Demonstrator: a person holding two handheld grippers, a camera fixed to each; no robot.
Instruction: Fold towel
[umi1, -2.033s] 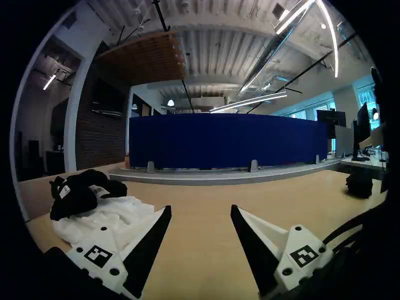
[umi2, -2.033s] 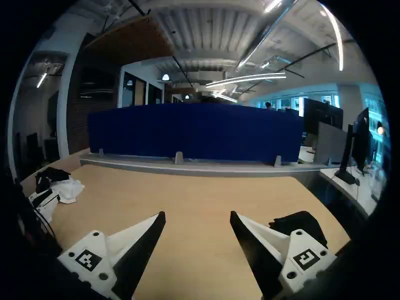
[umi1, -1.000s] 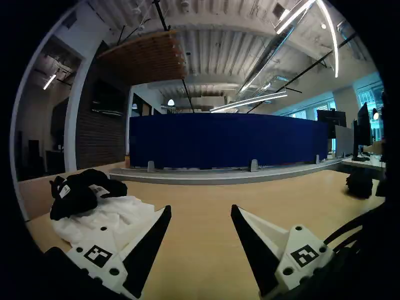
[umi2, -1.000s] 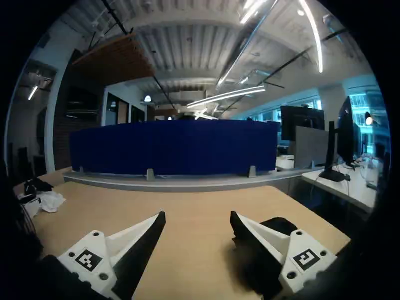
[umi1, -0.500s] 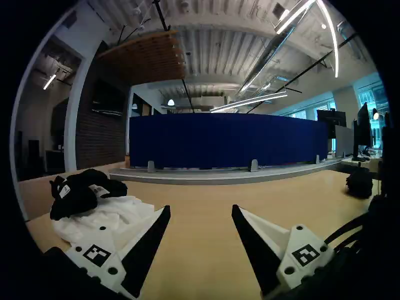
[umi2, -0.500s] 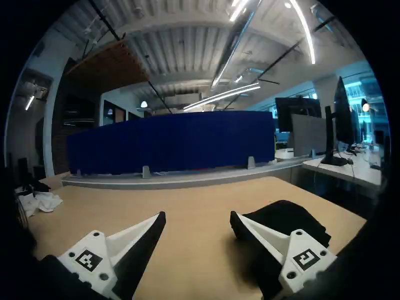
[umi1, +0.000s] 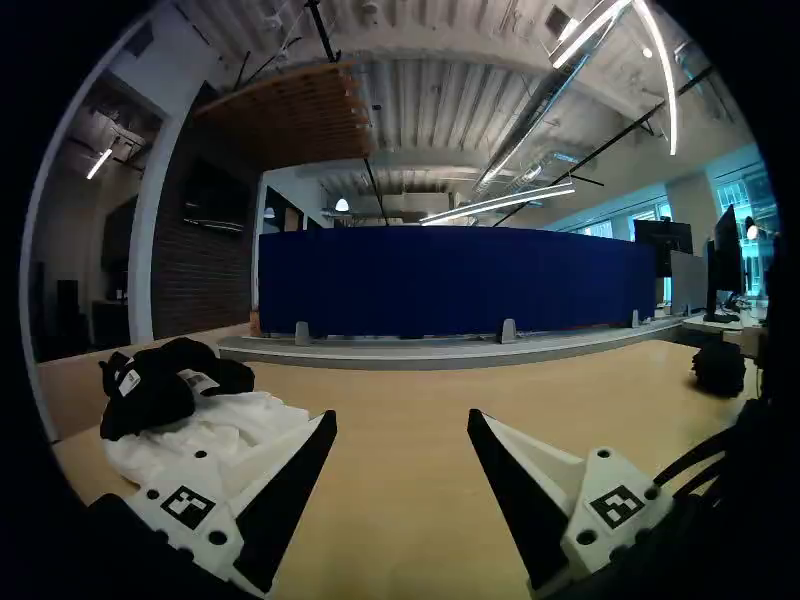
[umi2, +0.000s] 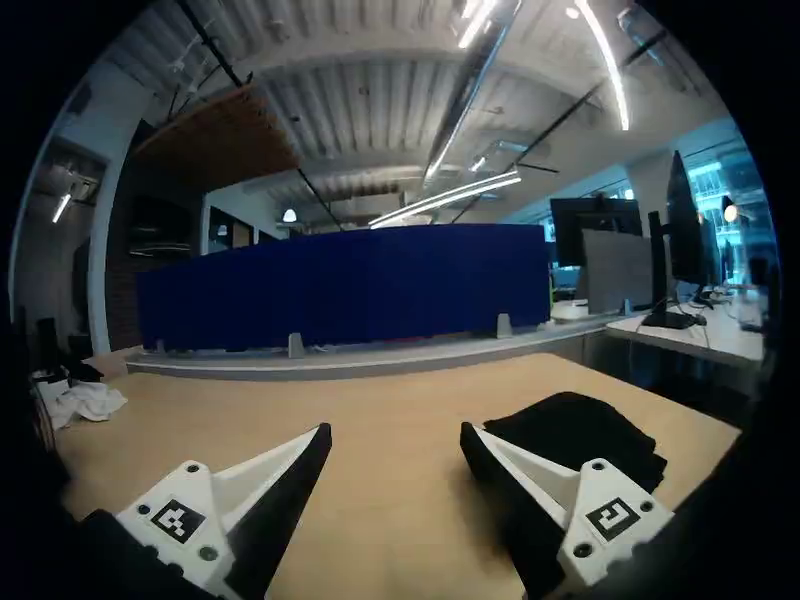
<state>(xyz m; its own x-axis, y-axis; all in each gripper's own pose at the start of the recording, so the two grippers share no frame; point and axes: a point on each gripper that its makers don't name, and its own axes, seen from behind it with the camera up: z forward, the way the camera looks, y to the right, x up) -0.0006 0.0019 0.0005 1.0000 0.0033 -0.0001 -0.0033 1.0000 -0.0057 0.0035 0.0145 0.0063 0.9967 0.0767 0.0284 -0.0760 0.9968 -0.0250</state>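
Note:
A crumpled white towel (umi1: 215, 432) lies on the wooden table (umi1: 400, 420) at the left of the left gripper view, with black cloths (umi1: 165, 384) heaped on its far side. My left gripper (umi1: 402, 432) hovers open just right of that pile, nothing between its fingers. In the right gripper view a folded black towel (umi2: 585, 432) lies on the table (umi2: 390, 420) right behind the right fingertip (umi2: 478, 442). My right gripper (umi2: 395, 442) is open and empty. The white towel (umi2: 85, 402) shows far off at the left there, and the black towel (umi1: 720, 368) at the far right of the left gripper view.
A long blue partition (umi1: 450, 280) on a grey base runs along the table's far edge. Monitors (umi2: 665, 250) stand on a neighbouring desk at the right. Black cables (umi1: 720, 445) hang beside my left gripper's right finger.
My right gripper has swung right and closed in on the folded black towel, which now looms behind its right finger. The left gripper has stayed put, its fingers spreading slightly.

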